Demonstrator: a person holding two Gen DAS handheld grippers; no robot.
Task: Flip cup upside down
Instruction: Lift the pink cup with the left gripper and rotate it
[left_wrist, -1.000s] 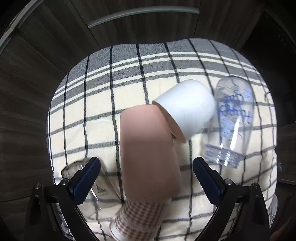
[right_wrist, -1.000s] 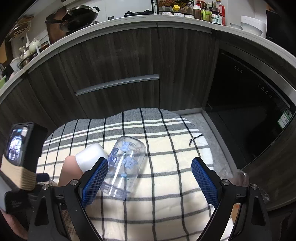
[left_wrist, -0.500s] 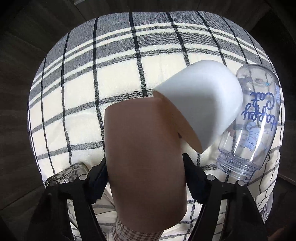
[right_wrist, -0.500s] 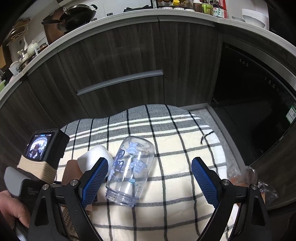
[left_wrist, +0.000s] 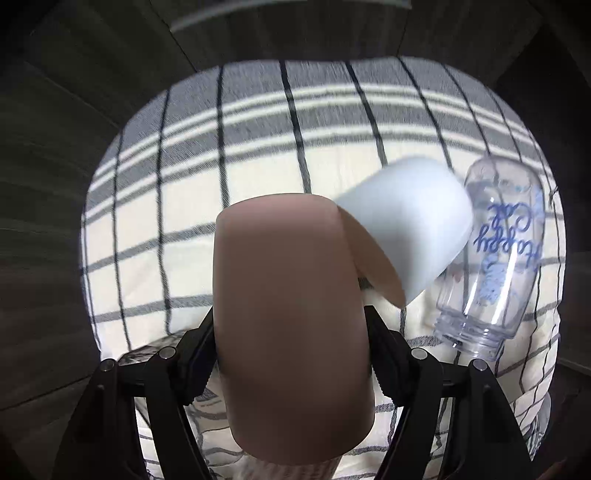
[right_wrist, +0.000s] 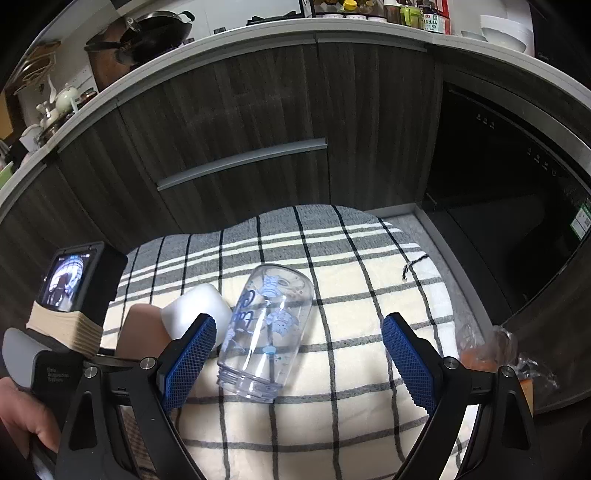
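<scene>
Left wrist: left gripper (left_wrist: 291, 354) jaws clamp pink cup (left_wrist: 291, 321); right gripper (right_wrist: 299, 363) jaws gape, empty.

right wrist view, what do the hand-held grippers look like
The right hand-held gripper has black angular arms, silver pivot screws and blue textured pads. The left hand-held gripper has the same black frame, plus a grey handle with small white lettering and a tan ribbed block.

The pink cup (left_wrist: 291, 325) fills the middle of the left wrist view and covers the pads of the left tongs (left_wrist: 291, 354) completely. Its lower end runs off the bottom edge. Behind the white cup (left_wrist: 406, 232), the clear bottle (left_wrist: 495, 266) is partly hidden, and the checked cloth (left_wrist: 258, 147) is smeared with blur.
</scene>
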